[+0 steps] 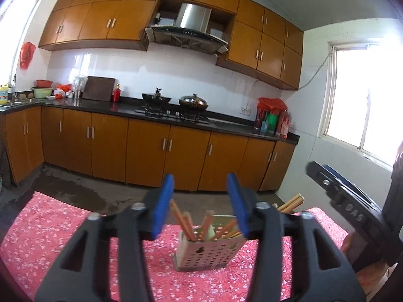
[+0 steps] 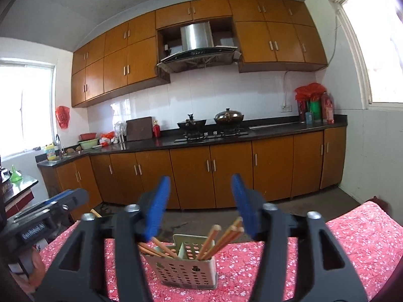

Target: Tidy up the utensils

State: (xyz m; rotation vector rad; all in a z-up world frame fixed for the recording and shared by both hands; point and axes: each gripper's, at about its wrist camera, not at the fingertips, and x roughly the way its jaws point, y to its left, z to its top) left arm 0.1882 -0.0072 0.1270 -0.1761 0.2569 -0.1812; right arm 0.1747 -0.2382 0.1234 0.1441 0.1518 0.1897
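Your left gripper [image 1: 201, 206] and right gripper [image 2: 199, 206] both hang wide and empty, aimed at the perforated cream metal holder [image 2: 187, 268] of wooden chopsticks [image 2: 221, 237] on the pink floral tablecloth [image 2: 352, 246], probably so either can grab.

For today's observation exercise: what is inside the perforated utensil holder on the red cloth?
Wooden chopsticks stand in the holder, leaning outward on both sides of a divider. Their lower ends and the holder's bottom are hidden by its walls.
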